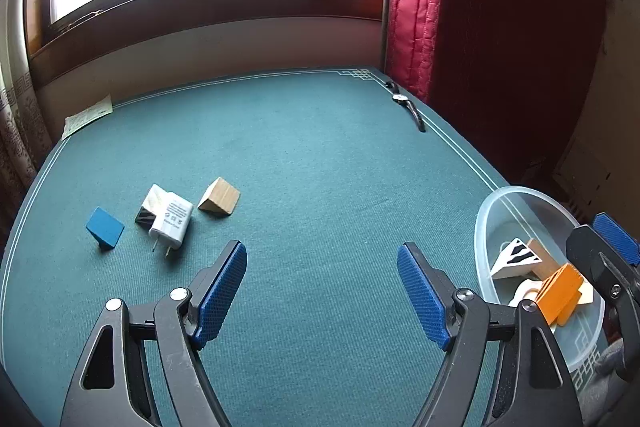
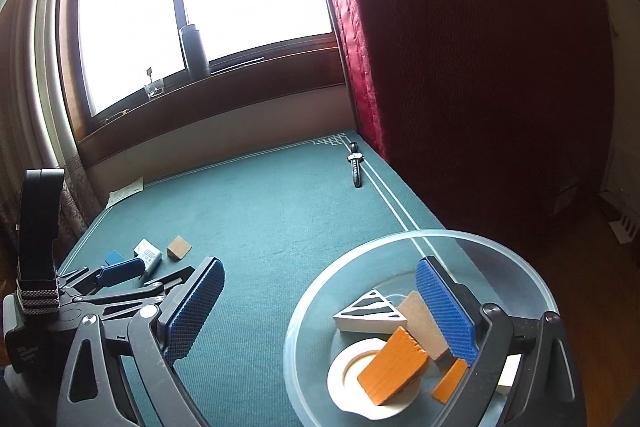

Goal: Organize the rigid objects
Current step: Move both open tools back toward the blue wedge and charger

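Left wrist: blue block (image 1: 105,233) lies tilted.

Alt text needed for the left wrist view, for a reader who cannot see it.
The open left gripper hovers empty over a green table, facing a blue block, a white charger and a wooden wedge. At right, a clear bowl holds more blocks beside the right gripper.

Open green felt (image 1: 320,155) is lying between the left gripper (image 1: 322,291) and the charger (image 1: 171,218), wooden wedge (image 1: 219,202) and blue block (image 1: 105,227). The clear bowl (image 2: 532,279) is blocking the right edge.
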`<state>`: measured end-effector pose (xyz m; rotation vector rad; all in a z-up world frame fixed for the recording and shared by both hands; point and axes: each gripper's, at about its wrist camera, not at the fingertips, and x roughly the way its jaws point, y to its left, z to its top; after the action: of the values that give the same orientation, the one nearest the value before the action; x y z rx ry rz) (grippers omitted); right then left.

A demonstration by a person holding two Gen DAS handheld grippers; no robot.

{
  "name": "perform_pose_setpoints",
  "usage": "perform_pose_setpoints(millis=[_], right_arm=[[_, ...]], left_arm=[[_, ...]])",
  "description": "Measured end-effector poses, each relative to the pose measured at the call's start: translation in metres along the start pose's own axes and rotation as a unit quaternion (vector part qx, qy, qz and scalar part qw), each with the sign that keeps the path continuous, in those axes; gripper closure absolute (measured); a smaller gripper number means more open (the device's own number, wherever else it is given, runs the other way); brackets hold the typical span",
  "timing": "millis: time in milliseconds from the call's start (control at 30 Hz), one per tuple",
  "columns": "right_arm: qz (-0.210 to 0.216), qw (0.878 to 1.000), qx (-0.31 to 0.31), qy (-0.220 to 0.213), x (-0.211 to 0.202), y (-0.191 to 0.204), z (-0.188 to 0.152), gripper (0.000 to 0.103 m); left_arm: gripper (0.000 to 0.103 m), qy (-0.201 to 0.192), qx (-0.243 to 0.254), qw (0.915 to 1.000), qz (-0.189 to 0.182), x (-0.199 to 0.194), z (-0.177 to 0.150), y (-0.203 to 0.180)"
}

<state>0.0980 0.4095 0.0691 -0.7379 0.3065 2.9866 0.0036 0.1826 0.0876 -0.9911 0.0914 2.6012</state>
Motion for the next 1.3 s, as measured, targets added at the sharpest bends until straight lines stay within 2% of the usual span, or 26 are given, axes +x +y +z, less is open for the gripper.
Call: perform_pose_setpoints(millis=[700,1033,1300], right_arm=[[0.052,0.996,-0.032,0.059,0.037,0.066,-0.008,0.004],[0.067,0.992,-0.045,0.094,0.053,0.089,-0.02,0.004],[0.078,0.989,-0.057,0.116,0.061,0.104,-0.03,0.004]], left_arm=[[0.024,0.013,-0.077,0.9951,0.06,0.003,-0.018,0.091],[0.024,0.025,-0.12,0.9883,0.091,0.008,-0.029,0.14],[0.024,0.034,-0.147,0.9821,0.113,0.017,-0.025,0.174]])
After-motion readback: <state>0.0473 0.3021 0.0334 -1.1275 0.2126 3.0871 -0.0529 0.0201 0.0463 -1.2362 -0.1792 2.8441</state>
